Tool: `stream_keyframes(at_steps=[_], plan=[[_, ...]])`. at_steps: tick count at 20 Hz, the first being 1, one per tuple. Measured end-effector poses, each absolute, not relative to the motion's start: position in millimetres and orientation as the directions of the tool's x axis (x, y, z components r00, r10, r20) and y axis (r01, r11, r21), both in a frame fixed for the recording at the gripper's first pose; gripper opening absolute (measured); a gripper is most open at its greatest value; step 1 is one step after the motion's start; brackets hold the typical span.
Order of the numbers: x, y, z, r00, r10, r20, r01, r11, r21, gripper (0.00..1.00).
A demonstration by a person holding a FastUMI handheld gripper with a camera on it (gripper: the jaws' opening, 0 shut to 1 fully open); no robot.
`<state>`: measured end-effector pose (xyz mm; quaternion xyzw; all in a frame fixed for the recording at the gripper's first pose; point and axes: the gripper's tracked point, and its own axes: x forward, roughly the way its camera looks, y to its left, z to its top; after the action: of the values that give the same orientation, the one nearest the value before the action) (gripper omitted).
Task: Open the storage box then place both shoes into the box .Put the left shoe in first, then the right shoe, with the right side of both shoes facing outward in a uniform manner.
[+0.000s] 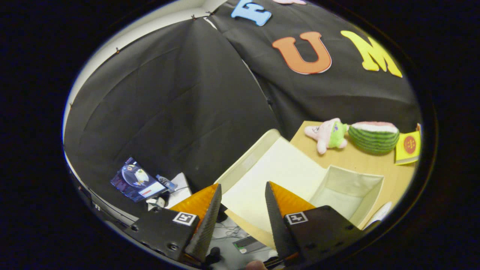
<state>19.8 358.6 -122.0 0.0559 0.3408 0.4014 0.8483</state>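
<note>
- While you hold the claw [243, 191] tilted, its two fingers stand spread apart with nothing pinched between them; part of the box lid shows through the gap.
- You have one cream fabric storage box [369, 200] on the light wooden table [352, 159], just ahead of the right finger; it stands open and its pale inside holds nothing that you can see.
- One cream flat lid [273, 168] is folded back from the box toward the table's near edge, and its raised rim runs along the side nearest the black cloth wall [168, 105].
- One white rounded thing [380, 213] peeks out just beside the box's near wall; you cannot tell what it is.
- Beyond the box, along the table's far edge against the cloth, you can count three things in a row: one pink star-shaped plush toy with green shorts [328, 135], one green striped watermelon-slice plush [374, 137] touching it, and one yellow card with a red round mark [408, 147] just beside the melon.
- A strip of bare tabletop lies between that row and the box.
- Off the table's edge, below the left finger, one lit tablet screen [137, 180] lies among cables and small items [165, 187] on a lower surface.
</note>
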Motion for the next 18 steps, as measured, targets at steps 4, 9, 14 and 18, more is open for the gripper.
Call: stream_keyframes(at_steps=[4, 9, 14, 18], plan=[[32, 316, -111, 0.596, 0.603, -0.531, -0.605, 0.771, 0.197, 0.88], [33, 240, -96, 0.723, 0.441, -0.532, -0.518, 0.856, 0.006, 0.92], [46, 149, -88, 0.799, 0.289, -0.527, -0.354, 0.935, -0.023, 0.94], [39, 67, -87, 0.823, 0.201, -0.532, -0.24, 0.971, -0.005, 0.94]])
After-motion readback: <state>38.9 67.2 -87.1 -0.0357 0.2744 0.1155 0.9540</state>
